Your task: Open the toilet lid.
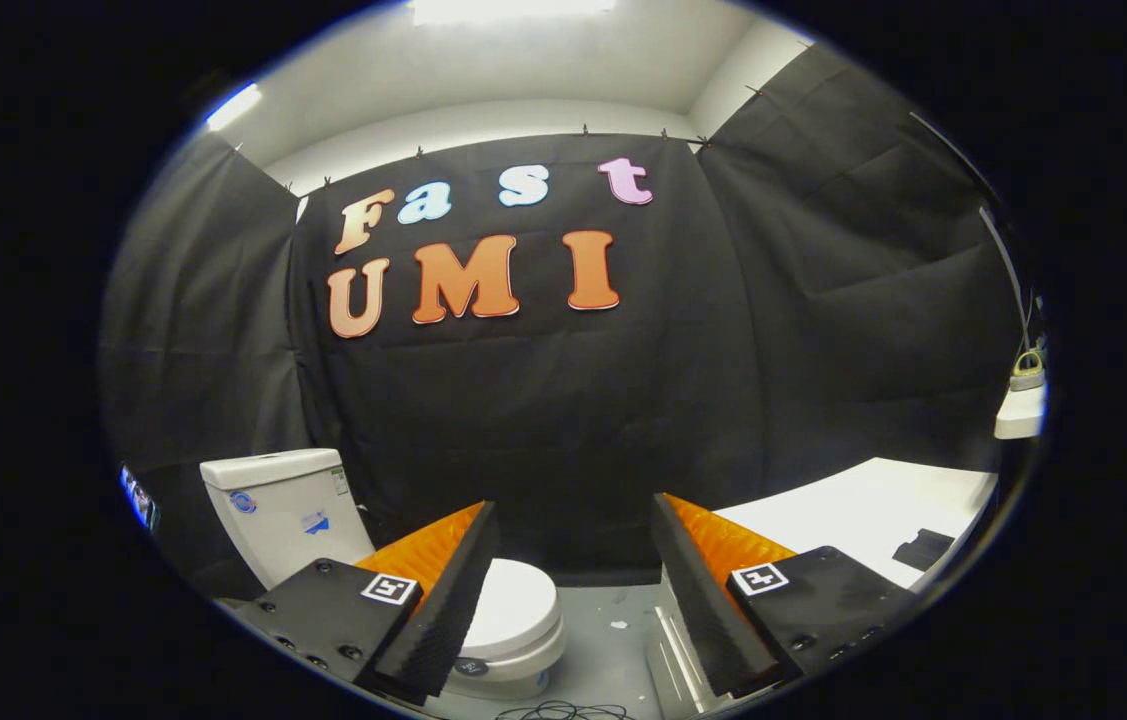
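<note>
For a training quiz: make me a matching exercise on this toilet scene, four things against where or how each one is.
Things:
1. lid
2. tank
3. claw
4. white table

States:
A. open, holding nothing
B. down, closed, partly behind one claw finger
C. beyond the other finger, across from the toilet
D. upright behind the bowl, against the black cloth

Pairs: 1-B, 2-D, 3-A, 4-C

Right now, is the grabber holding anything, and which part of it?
Nothing is held. The gripper is open, its jaws spread wide with empty space between them. The toilet lid is closed, lying low beside one finger, untouched.
</note>
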The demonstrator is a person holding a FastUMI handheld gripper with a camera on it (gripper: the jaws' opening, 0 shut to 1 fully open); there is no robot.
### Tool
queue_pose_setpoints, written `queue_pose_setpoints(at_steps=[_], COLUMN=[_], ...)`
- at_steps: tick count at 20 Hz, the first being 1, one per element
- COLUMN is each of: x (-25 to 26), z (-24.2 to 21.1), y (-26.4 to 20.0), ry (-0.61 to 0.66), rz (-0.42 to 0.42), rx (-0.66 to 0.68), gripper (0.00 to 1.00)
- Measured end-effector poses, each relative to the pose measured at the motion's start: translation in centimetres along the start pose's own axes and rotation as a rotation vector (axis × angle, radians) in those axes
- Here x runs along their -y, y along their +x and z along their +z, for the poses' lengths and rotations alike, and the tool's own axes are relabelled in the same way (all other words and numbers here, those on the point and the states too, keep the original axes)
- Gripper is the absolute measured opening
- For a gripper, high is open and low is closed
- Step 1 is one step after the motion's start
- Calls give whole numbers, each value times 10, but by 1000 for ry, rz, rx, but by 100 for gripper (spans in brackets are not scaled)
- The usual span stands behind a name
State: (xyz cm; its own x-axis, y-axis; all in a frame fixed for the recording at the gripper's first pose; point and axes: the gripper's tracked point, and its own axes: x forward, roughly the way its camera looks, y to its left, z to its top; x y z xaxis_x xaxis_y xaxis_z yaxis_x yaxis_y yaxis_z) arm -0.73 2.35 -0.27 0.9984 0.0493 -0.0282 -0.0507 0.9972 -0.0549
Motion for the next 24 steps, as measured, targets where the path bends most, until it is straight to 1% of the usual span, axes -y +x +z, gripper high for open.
queue_pose_setpoints(at_steps=[4, 6, 8, 11, 13, 15, 17, 20, 22, 24], x=[0, -2, -16, -52, -71, -102, -123, -133, -131, -126], z=[-3, 4, 11, 9, 17, 13, -9, -54, -85, -126], y=[1, 0, -2, 8, 22, 35, 47, 58, 64, 66], ry=[0, -8, -22, -6, 60, 131, 167, 240, 320, 386], rz=[-9, -22, -11, 36, 29, 67, 100, 131, 128, 111], rx=[-6, 12, 31, 13, 46, 51, 13, -78, -126, -199], gripper=[98, 99, 98, 98, 98, 98, 98, 98, 98, 98])
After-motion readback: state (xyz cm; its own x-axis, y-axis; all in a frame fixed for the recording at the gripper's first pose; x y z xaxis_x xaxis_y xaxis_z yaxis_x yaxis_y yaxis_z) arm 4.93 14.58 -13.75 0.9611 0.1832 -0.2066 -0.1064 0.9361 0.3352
